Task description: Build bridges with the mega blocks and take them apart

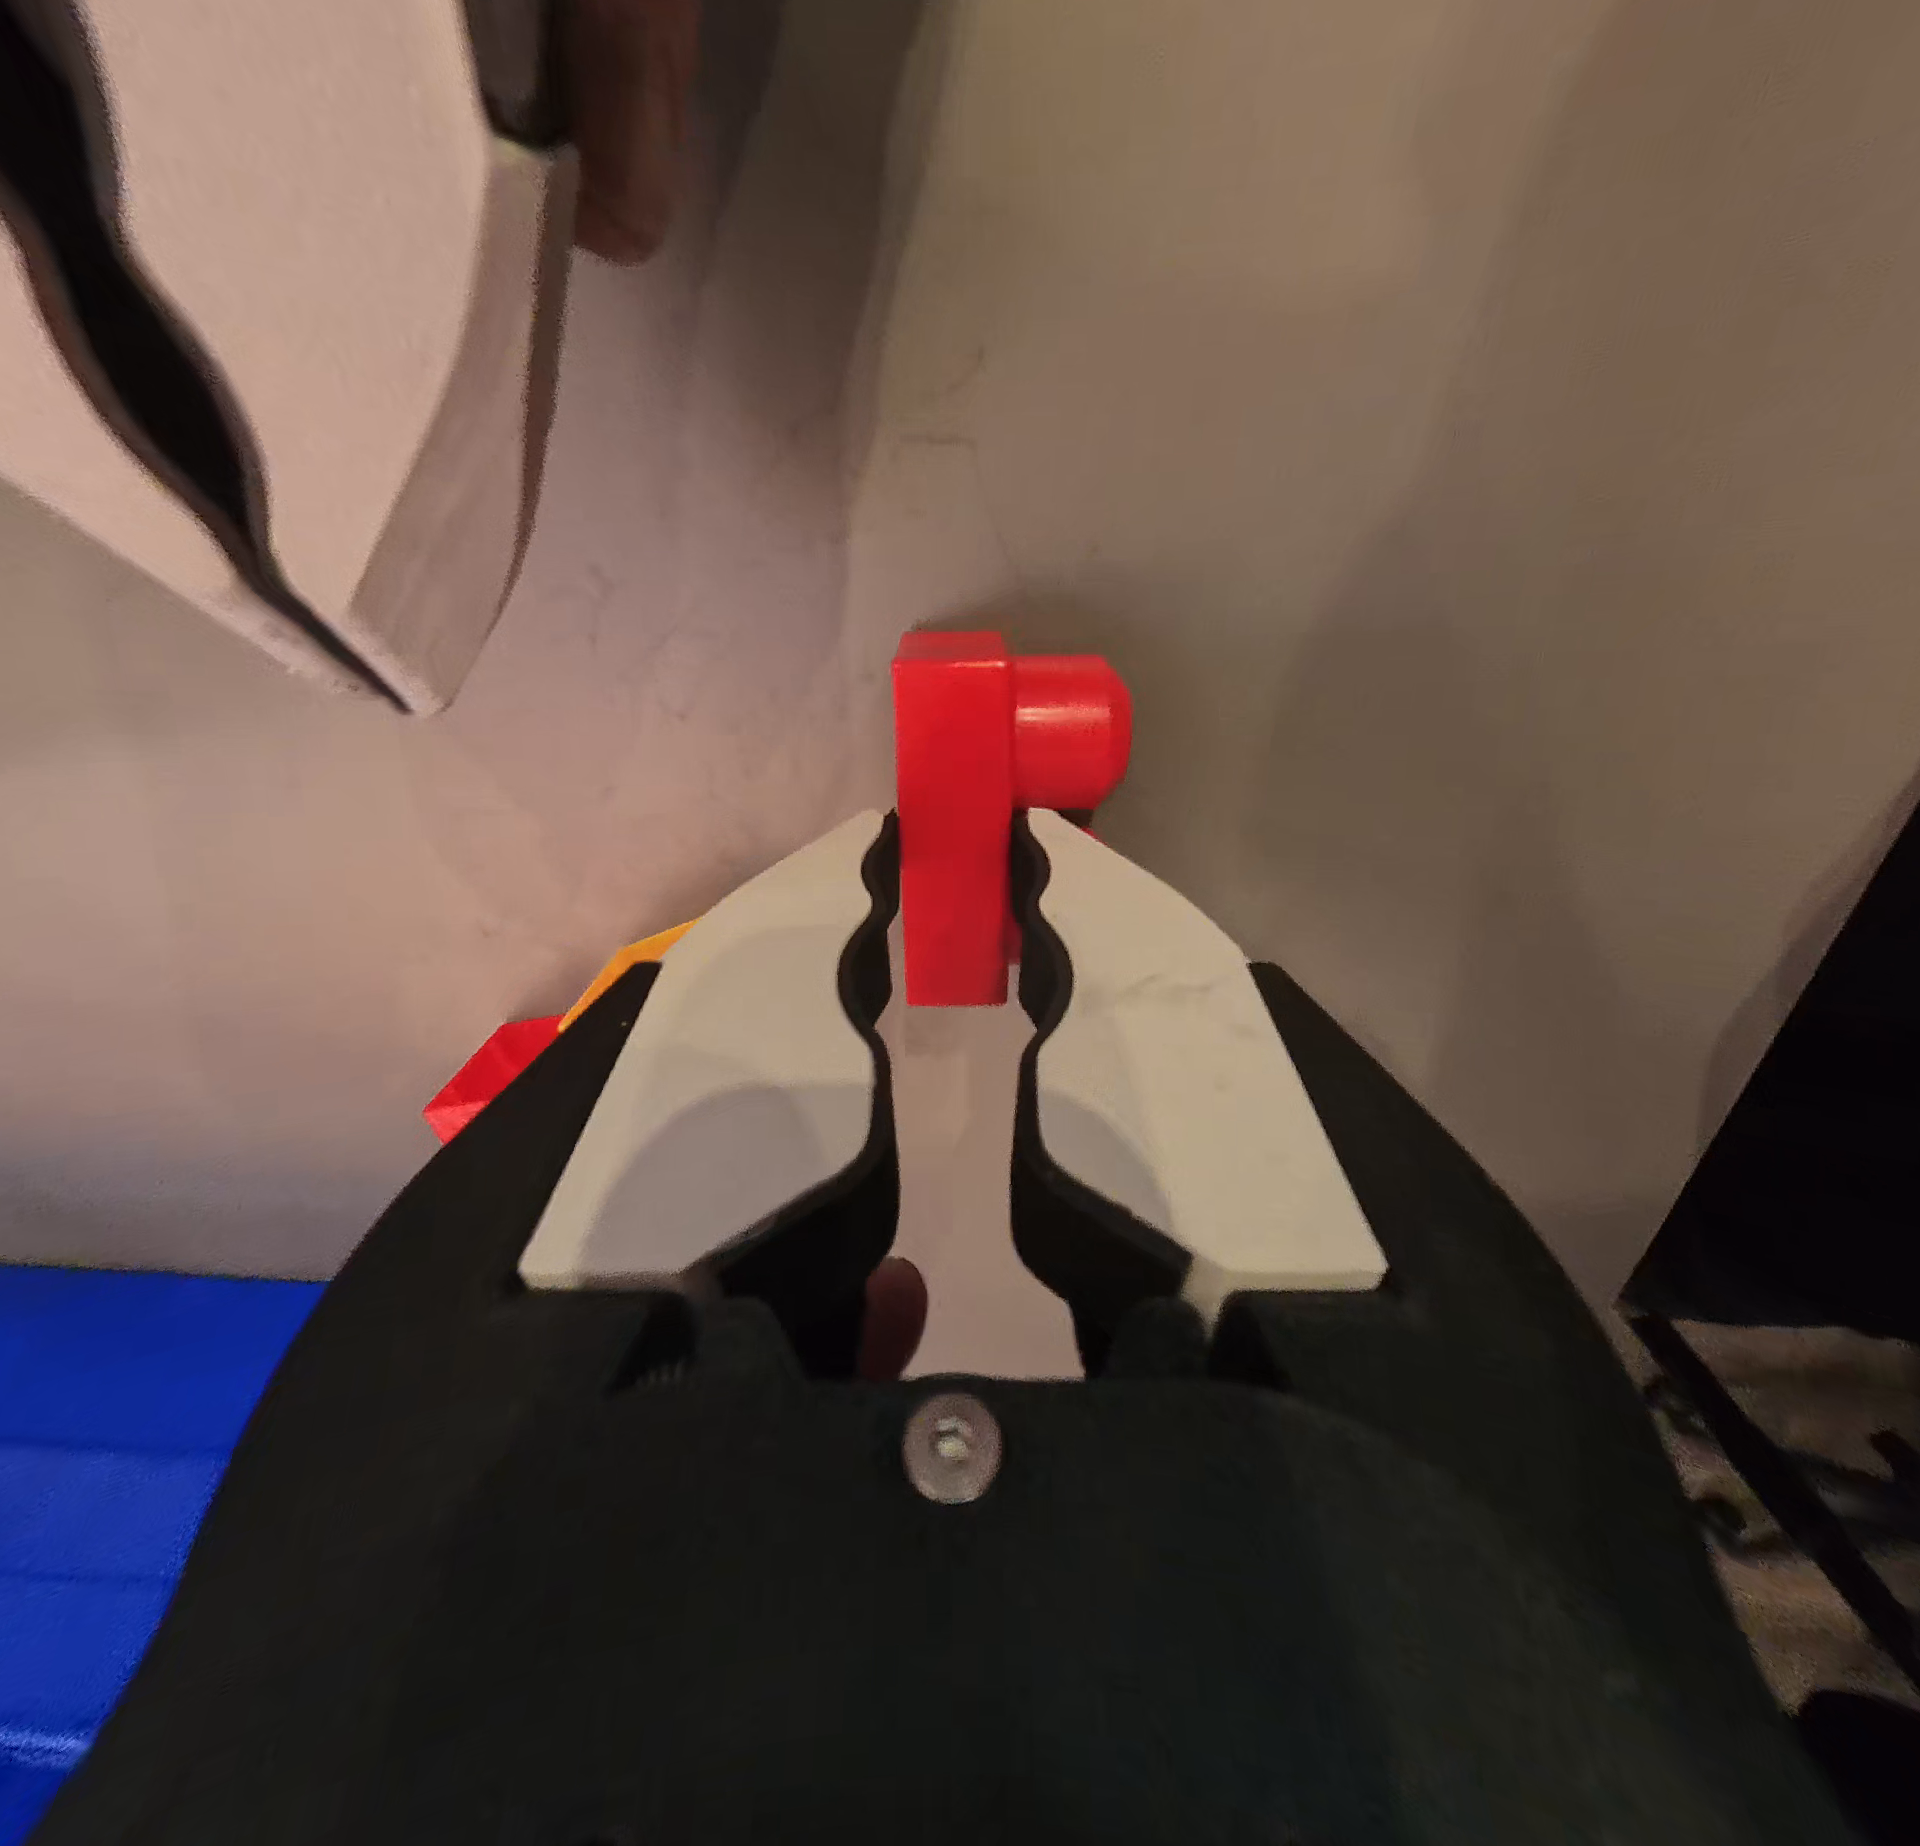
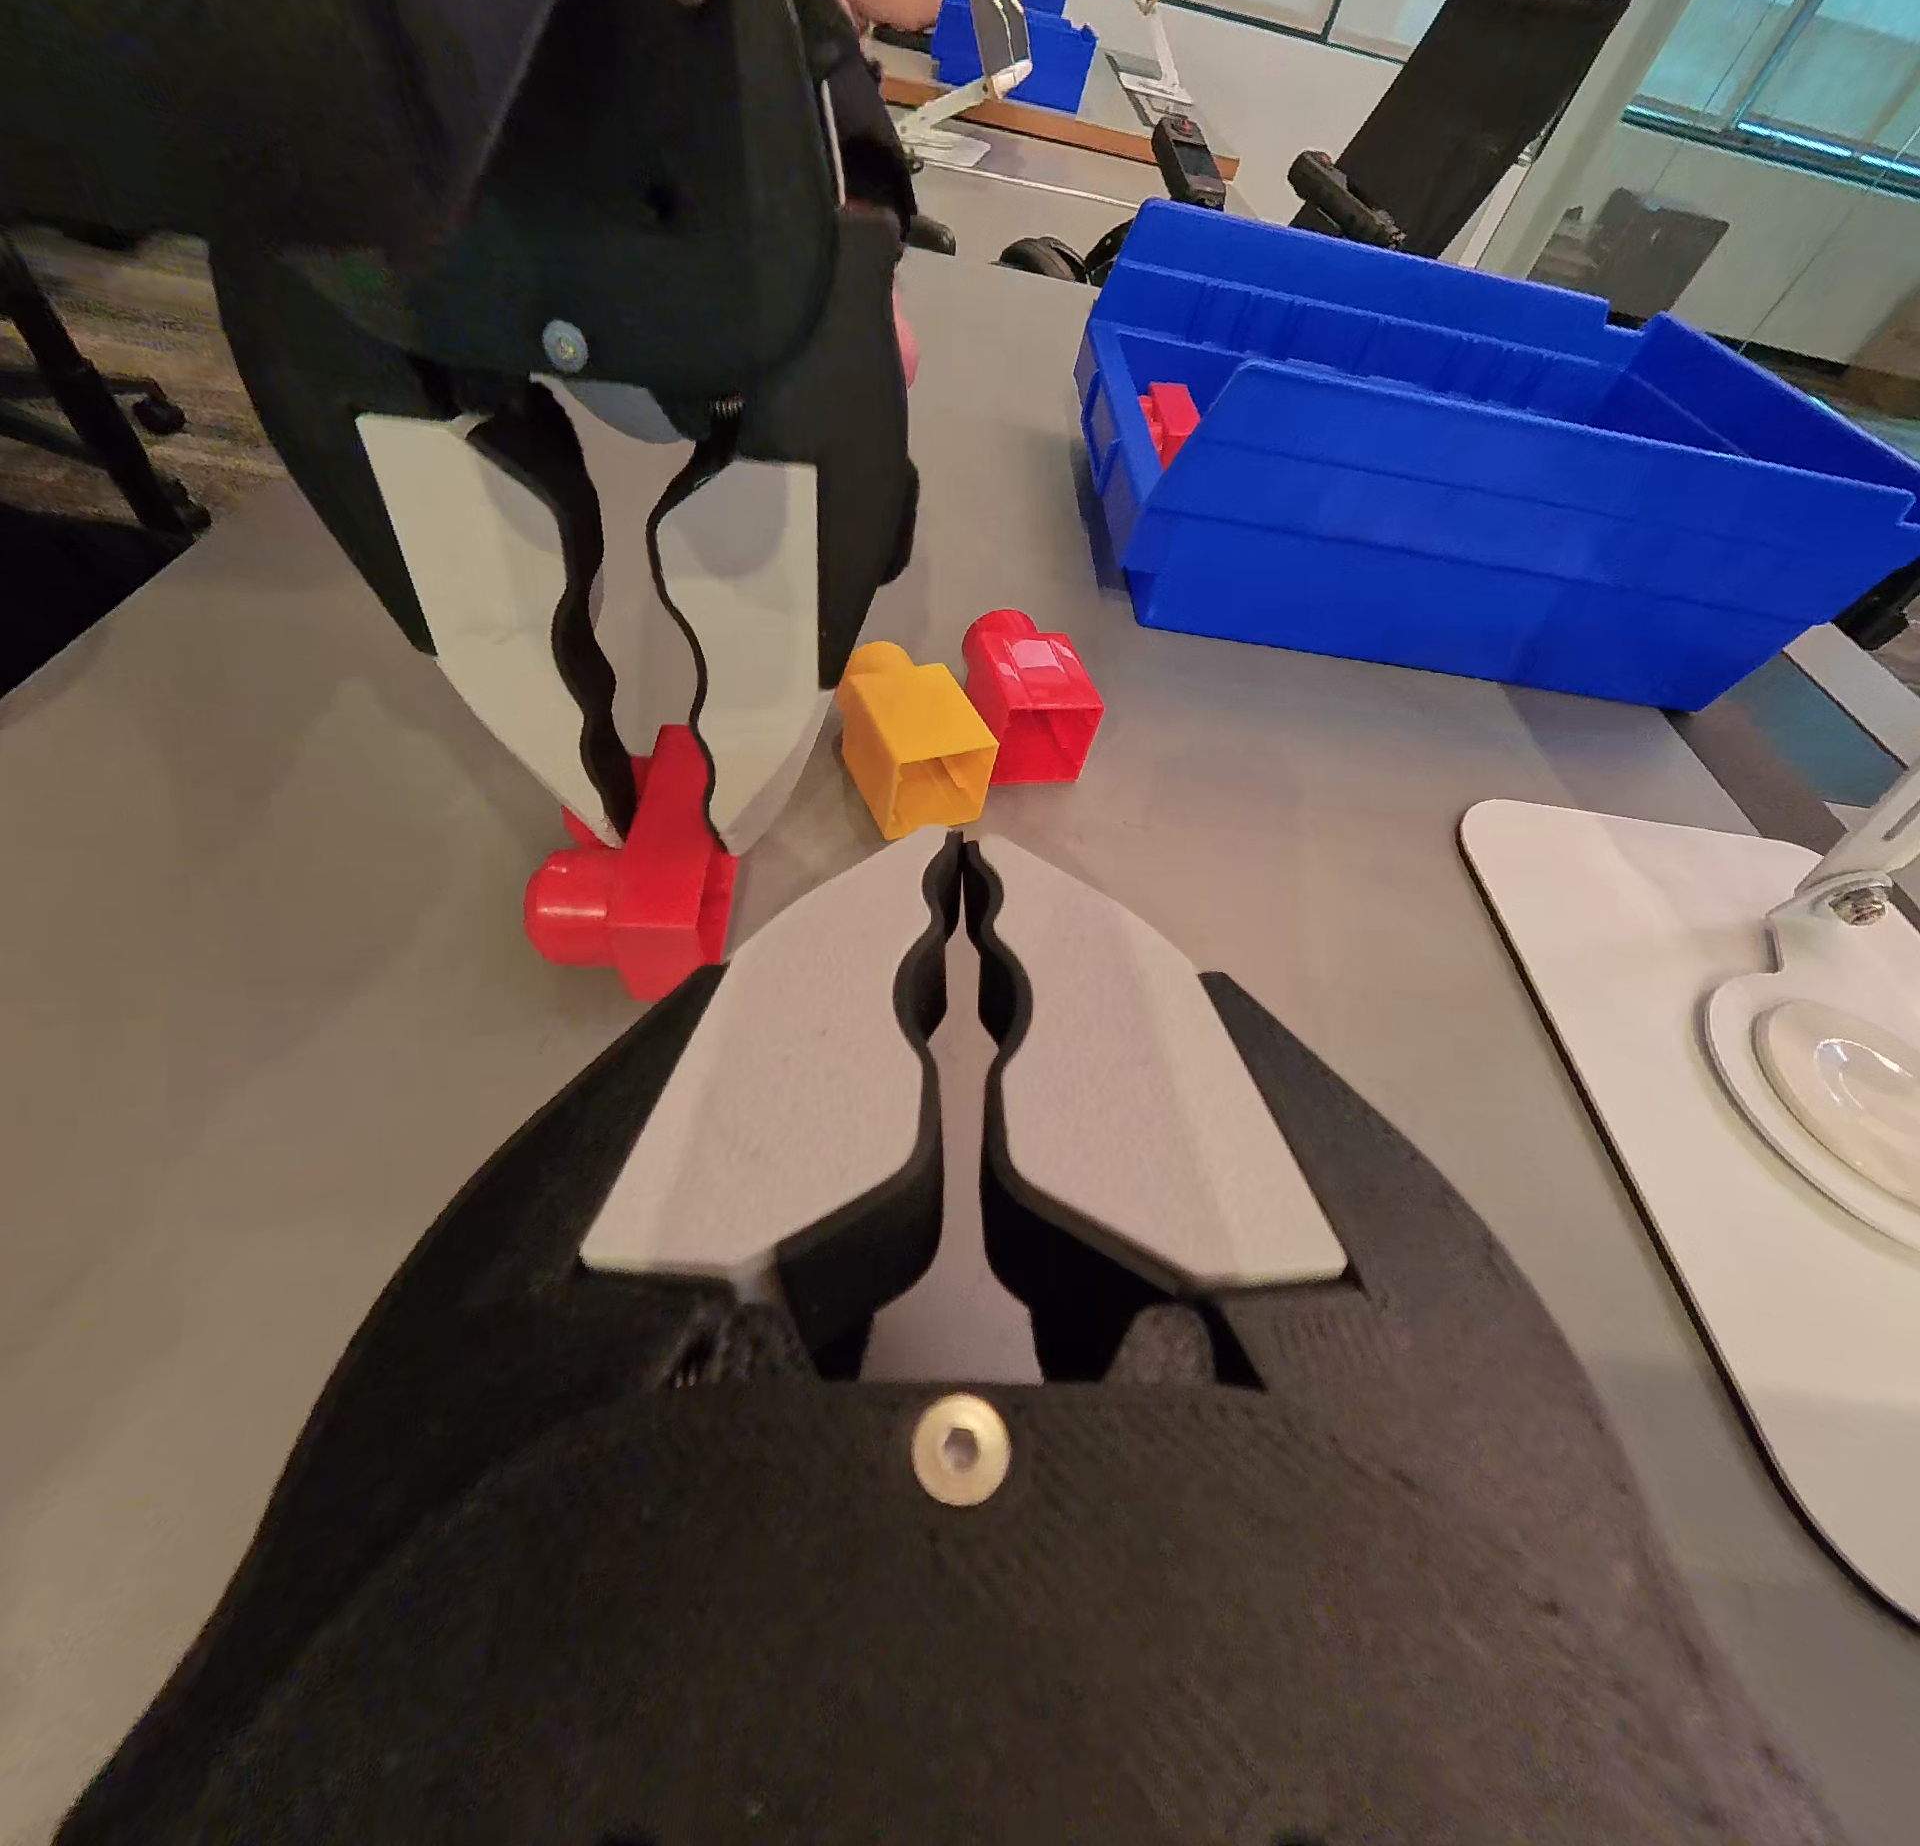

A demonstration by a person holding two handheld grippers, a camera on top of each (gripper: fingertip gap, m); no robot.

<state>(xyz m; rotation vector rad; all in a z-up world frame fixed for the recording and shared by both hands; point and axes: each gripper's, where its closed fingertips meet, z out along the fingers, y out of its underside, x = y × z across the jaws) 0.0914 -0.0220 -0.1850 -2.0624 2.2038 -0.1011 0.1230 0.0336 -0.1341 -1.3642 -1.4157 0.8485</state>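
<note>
We are pinching the red block (image 1: pixel 954 861) in our left gripper (image 1: pixel 954 840) on the table (image 2: pixel 260 965); our right gripper (image 2: pixel 958 846) is pressed together, blue bin (image 2: pixel 1455 570) at two o'clock

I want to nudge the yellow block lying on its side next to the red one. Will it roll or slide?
The yellow block lies on a flat side with its open, hollow end showing, so it probably slides rather than rolls. Being hollow plastic, it likely feels light and stiff. The smooth grey table suggests it could skid easily, perhaps into the touching red block.
</note>
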